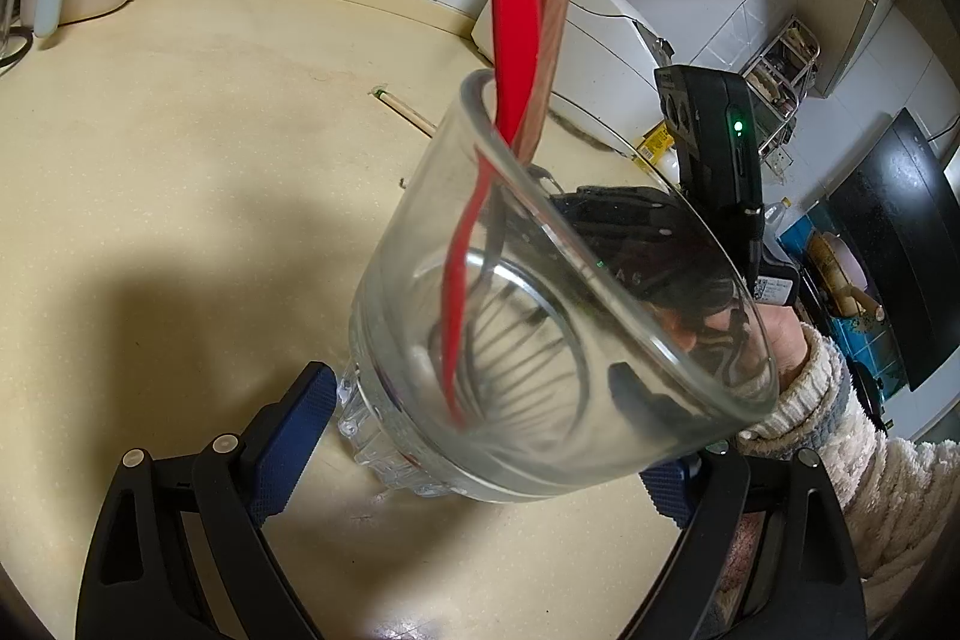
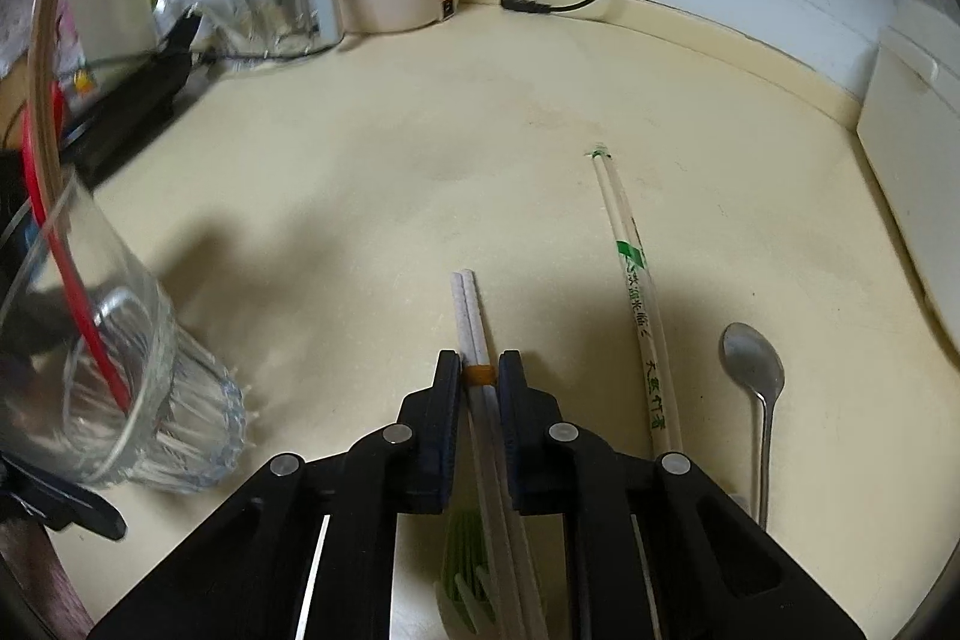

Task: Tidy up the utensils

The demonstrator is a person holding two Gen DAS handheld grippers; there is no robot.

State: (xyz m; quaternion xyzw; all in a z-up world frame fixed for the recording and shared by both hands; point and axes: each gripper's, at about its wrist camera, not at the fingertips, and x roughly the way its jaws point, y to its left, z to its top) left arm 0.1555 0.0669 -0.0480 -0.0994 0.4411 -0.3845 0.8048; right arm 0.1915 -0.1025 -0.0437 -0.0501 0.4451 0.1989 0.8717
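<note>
Clamped on a pair of white chopsticks (image 2: 474, 328) lying on the counter (image 2: 372, 172), the right gripper (image 2: 480, 370) prepares a lift toward the tilted glass (image 1: 540, 316), which the left gripper (image 1: 480, 436) grips at its base; sleeved chopsticks (image 2: 642, 304) and a spoon (image 2: 753, 364) wait nearby.

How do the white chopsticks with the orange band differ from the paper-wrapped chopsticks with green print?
The white chopsticks with the orange band are bare and sit between the right gripper fingers, which are closed on them; the paper-wrapped chopsticks with green print lie untouched, farther right, beside the metal spoon. The wrapped pair also reaches farther up the counter. Both lie on the counter pointing roughly away from the camera.
</note>
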